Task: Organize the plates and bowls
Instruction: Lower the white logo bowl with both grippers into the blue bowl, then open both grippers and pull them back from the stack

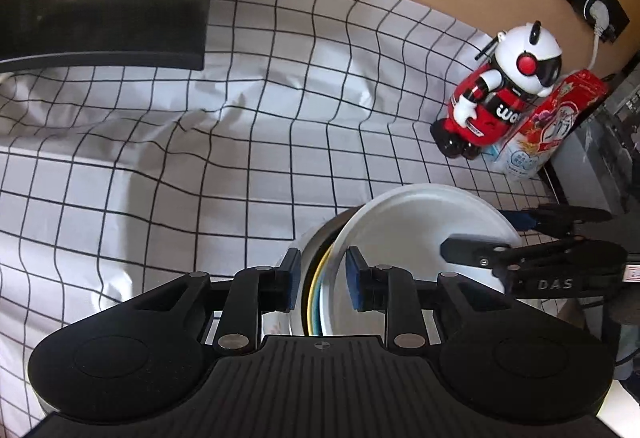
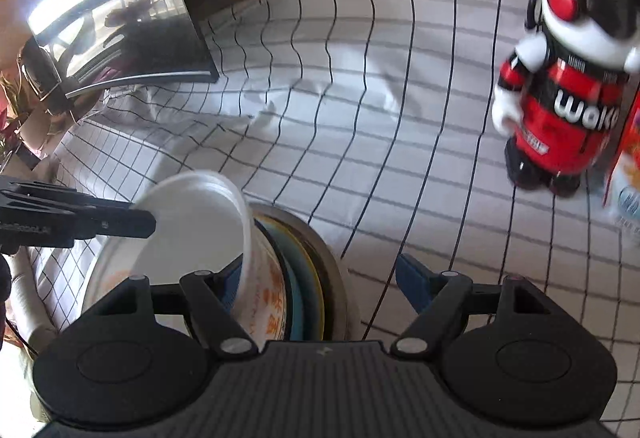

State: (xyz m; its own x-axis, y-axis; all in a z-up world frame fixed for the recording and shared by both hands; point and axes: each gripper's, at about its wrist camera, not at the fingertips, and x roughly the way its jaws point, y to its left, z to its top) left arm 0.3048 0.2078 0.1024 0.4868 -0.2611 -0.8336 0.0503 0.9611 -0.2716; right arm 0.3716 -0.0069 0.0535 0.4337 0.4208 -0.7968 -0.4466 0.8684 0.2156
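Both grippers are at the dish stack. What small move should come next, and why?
Probably close the right gripper: its jaws stand open astride the dish stack, while the left gripper seems clamped on the rims; two grips would steady it.

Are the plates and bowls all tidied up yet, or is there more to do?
Partly. Several dishes already stand bunched on edge in the metal bowl. In hand: the left gripper straddles their rims, and the open right gripper reaches around the tilted white plastic plate. Left: settling that plate into the stack.
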